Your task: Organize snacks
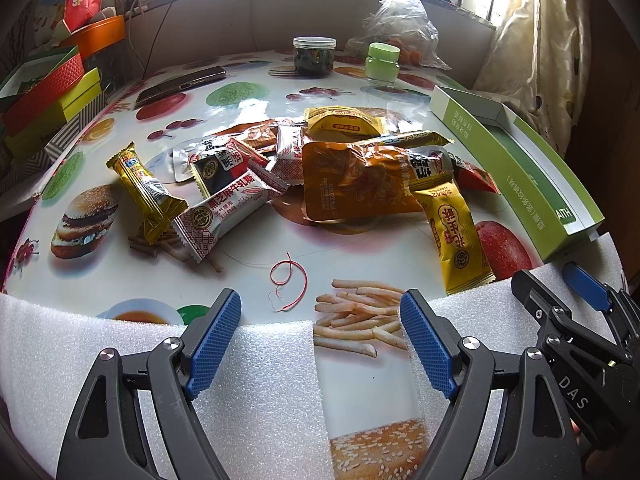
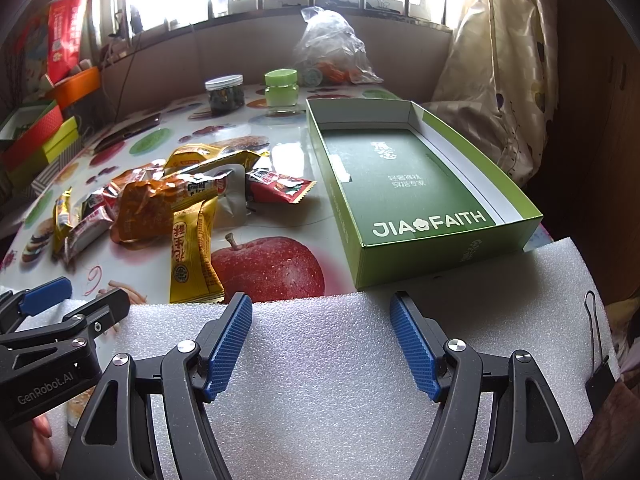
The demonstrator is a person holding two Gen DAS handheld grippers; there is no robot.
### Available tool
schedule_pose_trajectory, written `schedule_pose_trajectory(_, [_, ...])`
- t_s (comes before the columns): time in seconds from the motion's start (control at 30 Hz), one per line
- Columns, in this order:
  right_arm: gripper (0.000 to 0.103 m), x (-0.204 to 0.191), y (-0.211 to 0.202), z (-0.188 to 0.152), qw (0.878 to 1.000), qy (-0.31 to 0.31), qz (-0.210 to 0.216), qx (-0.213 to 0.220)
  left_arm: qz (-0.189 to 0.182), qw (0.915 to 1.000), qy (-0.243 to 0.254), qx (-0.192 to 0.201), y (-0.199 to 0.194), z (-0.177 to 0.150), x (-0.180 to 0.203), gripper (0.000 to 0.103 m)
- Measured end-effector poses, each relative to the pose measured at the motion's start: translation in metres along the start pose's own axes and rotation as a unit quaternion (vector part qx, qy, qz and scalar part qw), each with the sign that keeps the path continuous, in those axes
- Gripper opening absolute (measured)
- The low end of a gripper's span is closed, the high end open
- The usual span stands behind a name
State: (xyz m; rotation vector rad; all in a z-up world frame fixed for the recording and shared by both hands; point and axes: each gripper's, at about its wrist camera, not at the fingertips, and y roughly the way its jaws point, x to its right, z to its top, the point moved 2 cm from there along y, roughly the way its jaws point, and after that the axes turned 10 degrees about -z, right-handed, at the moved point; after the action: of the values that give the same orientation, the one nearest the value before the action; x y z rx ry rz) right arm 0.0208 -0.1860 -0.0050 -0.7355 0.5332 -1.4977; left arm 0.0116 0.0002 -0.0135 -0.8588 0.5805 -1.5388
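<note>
Both claws gape, holding nothing: left claw (image 1: 320, 344), right claw (image 2: 320, 344). Snack pile (image 1: 320, 168) ahead of left claw overlaps, lower packets hidden; green box (image 2: 412, 184) ahead of right claw.

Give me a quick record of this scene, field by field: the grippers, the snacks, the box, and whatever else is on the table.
left gripper: jaws open, holding nothing
right gripper: jaws open, holding nothing
snack packets: loose pile on the table
green box: open, no snacks inside, right of the pile
far side: dark-filled jar, green jar, plastic bag
near edge: white foam sheet

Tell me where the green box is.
The green box lies open on the table's right side in the right wrist view, right of the snack pile, nearer than the green jar.
</note>
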Motion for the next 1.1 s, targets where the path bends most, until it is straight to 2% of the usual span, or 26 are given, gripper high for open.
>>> schedule_pose_trajectory(0.8, [0.072,-0.001,-0.001,0.000,1.000,-0.002,-0.001,0.000,-0.007,1.0000,0.002,-0.002,0.000,0.003,0.001,0.082])
schedule_pose_trajectory(1.0, [0.071,0.002,-0.002,0.006,1.000,-0.001,0.022,-0.011,-0.020,0.9997,0.003,-0.010,-0.002,0.004,-0.004,0.082])
schedule_pose_trajectory(1.1, [0.071,0.001,-0.007,0.011,0.999,-0.001,0.037,-0.002,-0.008,0.9999,0.010,-0.007,-0.005,0.004,-0.005,0.082])
